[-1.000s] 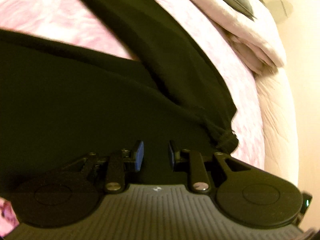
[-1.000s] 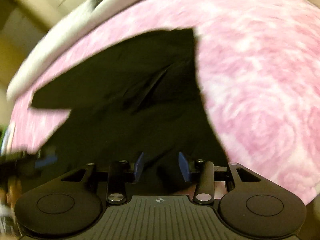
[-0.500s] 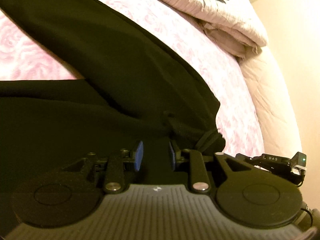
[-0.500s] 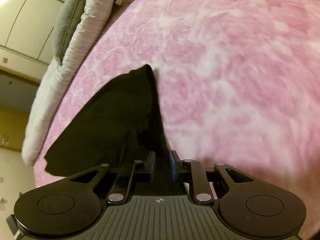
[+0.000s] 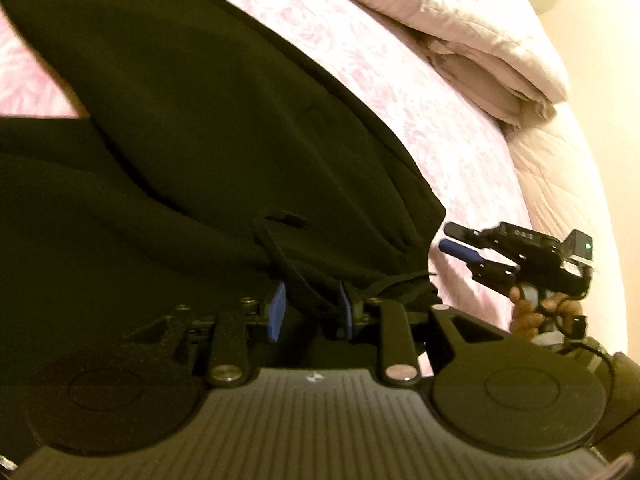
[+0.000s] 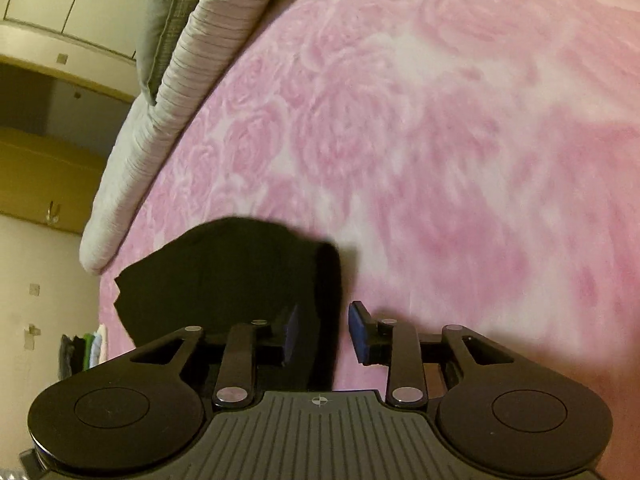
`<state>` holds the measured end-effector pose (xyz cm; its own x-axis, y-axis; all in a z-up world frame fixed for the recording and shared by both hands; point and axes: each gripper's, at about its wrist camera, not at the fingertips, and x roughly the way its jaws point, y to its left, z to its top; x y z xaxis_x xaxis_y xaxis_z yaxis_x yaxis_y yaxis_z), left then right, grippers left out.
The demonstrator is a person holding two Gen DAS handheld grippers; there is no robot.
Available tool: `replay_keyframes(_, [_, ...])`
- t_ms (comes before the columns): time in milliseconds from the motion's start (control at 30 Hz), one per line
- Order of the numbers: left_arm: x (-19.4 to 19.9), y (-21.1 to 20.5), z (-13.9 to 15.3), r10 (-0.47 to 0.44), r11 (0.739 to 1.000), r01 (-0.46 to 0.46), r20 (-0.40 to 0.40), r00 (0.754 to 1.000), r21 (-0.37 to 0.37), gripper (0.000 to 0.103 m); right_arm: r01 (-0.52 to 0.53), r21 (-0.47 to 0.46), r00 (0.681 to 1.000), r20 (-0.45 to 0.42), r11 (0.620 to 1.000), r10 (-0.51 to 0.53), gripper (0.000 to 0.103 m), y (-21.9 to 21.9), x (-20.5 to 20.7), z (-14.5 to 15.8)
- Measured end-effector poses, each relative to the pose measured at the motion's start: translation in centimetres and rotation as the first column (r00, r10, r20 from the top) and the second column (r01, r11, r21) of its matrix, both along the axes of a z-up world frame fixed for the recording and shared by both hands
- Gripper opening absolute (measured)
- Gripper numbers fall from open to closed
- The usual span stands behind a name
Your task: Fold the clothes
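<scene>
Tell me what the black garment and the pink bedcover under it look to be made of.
The black garment looks like soft matte knit, perhaps fleece or jersey: it drapes in broad folds, shows no sheen, and bunches at a gathered cuff by the left gripper. The pink bedcover looks like plush fleece: fuzzy, with a raised rose pattern. Neither fibre is certain.

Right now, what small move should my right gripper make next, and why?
Probably close the right gripper on the black garment. Its jaws stand open with the garment's edge lying between them on the pink bedspread, so nothing is pinched there. The left gripper already has bunched fabric between its jaws, so a second hold would let both ends move together.
</scene>
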<state>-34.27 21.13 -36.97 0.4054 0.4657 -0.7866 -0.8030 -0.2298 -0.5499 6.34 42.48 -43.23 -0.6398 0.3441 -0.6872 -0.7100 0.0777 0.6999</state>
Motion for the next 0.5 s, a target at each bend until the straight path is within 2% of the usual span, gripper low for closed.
replay_keyframes(133, [0.4,0.3,0.3,0.023,1.000,-0.024,-0.026,0.999,-0.015,0.023,-0.057,0.073,0.998,-0.012,0.996,0.058,0.031,1.6,-0.7,0.0])
replay_keyframes(167, [0.4,0.3,0.4,0.026,1.000,-0.027,-0.035,0.999,-0.017,0.023,-0.072,0.095,0.997,-0.017,0.993,0.074,0.029,1.8,-0.9,0.1])
replay_keyframes(200, [0.5,0.5,0.5,0.029,0.999,-0.030,-0.045,0.999,-0.018,0.023,-0.088,0.117,0.996,-0.022,0.989,0.091,0.020,2.1,-1.1,0.2])
replay_keyframes(333, [0.8,1.1,0.6,0.048,0.998,-0.050,-0.062,0.997,-0.028,0.023,-0.147,0.205,0.987,-0.035,0.968,0.157,0.018,3.1,-1.8,0.8])
replay_keyframes(367, [1.0,1.2,0.5,0.051,0.998,-0.054,-0.066,0.996,-0.031,0.023,-0.161,0.227,0.984,-0.038,0.960,0.174,0.015,3.3,-2.0,0.9])
replay_keyframes(400, [1.2,1.3,0.6,0.052,0.998,-0.054,-0.071,0.996,-0.030,0.023,-0.175,0.249,0.981,-0.040,0.953,0.191,0.003,3.5,-2.2,1.1])
replay_keyframes(467, [1.5,1.4,0.7,0.049,0.998,-0.051,-0.082,0.995,-0.021,0.023,-0.202,0.292,0.974,-0.043,0.935,0.224,0.002,4.0,-2.5,1.3])
replay_keyframes(500, [1.7,1.5,0.6,0.049,0.998,-0.051,-0.085,0.995,-0.024,0.023,-0.115,0.296,0.985,-0.088,0.948,0.147,0.002,4.2,-1.5,1.4])
